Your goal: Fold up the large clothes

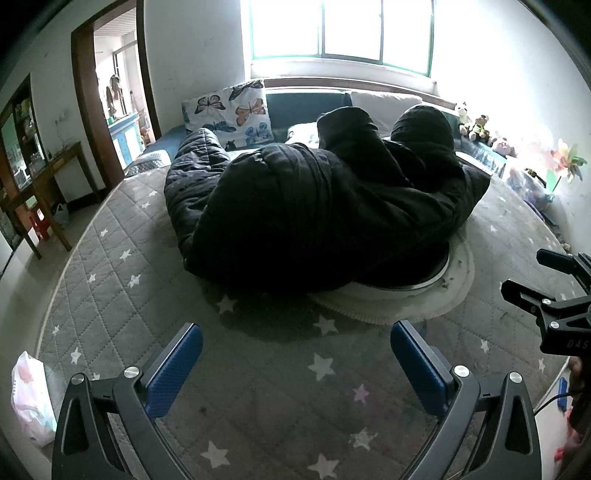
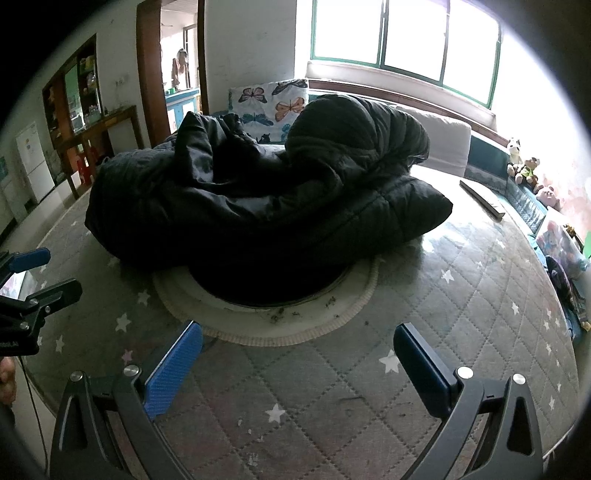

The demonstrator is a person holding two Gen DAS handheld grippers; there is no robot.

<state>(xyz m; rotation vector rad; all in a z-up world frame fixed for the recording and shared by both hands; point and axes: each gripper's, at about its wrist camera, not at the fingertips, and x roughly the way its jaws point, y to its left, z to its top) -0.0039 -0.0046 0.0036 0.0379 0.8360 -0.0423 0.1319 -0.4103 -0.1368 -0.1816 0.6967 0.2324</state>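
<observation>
Left wrist: left gripper (image 1: 296,363) released, empty, over bed (image 1: 110,280). Right gripper (image 2: 297,365) likewise released. Black jacket (image 1: 314,206) crumpled, far side of both.

A green-framed window (image 1: 340,29) directly ahead floods the white walls with overexposed daylight. Ahead and to the left, a brown-framed doorway (image 1: 107,96) opens onto a second room. A wooden table (image 1: 40,181) stands against the left wall. Stuffed toys (image 2: 524,170) line the right wall.
</observation>
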